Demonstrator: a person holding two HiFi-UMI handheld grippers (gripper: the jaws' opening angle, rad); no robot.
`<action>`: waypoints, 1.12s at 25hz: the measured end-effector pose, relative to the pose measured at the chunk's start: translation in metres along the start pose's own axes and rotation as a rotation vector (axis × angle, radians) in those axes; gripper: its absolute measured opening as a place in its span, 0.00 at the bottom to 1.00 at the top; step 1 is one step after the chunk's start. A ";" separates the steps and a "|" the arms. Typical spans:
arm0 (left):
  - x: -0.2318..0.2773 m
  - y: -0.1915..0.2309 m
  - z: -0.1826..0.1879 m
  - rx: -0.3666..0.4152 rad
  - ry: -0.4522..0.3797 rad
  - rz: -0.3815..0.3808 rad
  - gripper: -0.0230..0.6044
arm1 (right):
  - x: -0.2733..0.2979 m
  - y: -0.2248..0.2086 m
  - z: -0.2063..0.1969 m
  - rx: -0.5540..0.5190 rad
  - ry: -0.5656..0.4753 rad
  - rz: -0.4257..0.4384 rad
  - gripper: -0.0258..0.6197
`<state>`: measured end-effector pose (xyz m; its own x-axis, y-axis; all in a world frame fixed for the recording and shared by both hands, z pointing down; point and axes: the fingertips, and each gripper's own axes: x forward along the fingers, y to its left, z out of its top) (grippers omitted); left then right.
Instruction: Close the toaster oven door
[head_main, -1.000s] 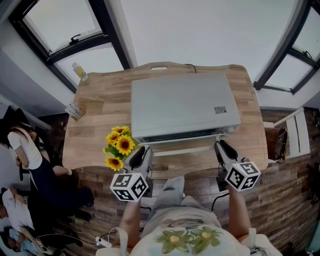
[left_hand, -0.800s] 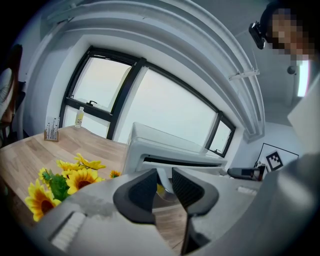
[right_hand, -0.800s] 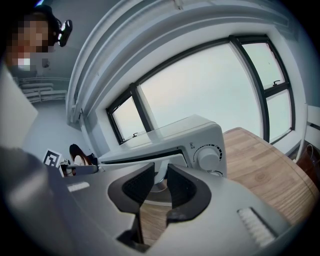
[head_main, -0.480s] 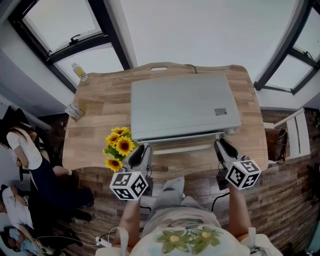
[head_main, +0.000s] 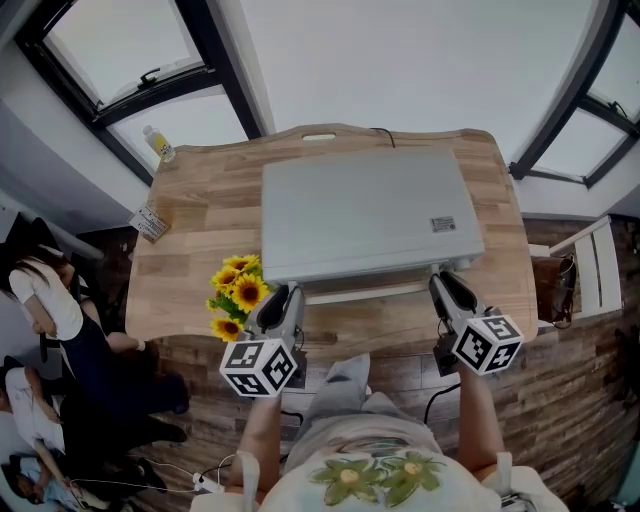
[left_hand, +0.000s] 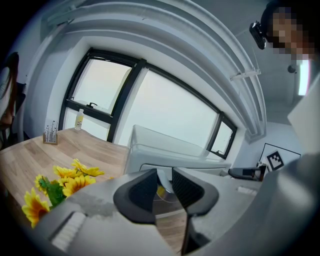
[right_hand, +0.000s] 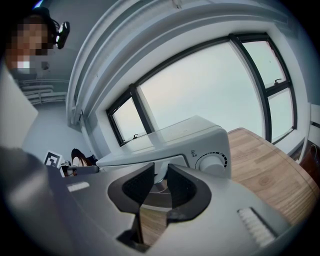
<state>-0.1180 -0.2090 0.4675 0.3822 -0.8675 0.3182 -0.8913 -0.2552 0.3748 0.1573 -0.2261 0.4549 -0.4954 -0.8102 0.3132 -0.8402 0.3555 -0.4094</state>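
Note:
A grey toaster oven (head_main: 365, 215) stands on the wooden table (head_main: 190, 250). Its door is tilted up almost against the front, and only a thin dark slit shows under the top edge. The white door handle (head_main: 365, 292) runs along the front. My left gripper (head_main: 290, 296) is at the handle's left end and my right gripper (head_main: 441, 284) at its right end. In the left gripper view the jaws (left_hand: 164, 186) stand narrowly apart with a white piece of the handle filling the gap. The right gripper (right_hand: 161, 182) shows the same, next to the oven's dial (right_hand: 212, 162).
A bunch of yellow sunflowers (head_main: 238, 295) sits just left of my left gripper. A small bottle (head_main: 158, 143) and a small box (head_main: 150, 222) are at the table's far left edge. People (head_main: 45, 300) are on the floor to the left, and a white chair (head_main: 590, 265) stands to the right.
The oven door has swung up: the dark opening under the top edge has narrowed to a slit. The handle and both grippers have moved slightly toward the oven.

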 end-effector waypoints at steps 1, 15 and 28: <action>0.000 0.000 0.000 0.000 0.000 -0.001 0.20 | 0.000 0.000 0.000 0.000 0.001 0.001 0.17; -0.008 -0.015 0.013 0.242 -0.033 0.003 0.20 | -0.016 0.021 0.018 -0.224 -0.140 -0.030 0.17; -0.035 -0.066 0.005 0.266 -0.104 -0.103 0.04 | -0.039 0.084 -0.006 -0.353 -0.144 0.049 0.04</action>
<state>-0.0738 -0.1640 0.4269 0.4590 -0.8669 0.1945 -0.8870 -0.4350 0.1547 0.1046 -0.1622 0.4132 -0.5219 -0.8366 0.1665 -0.8529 0.5137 -0.0929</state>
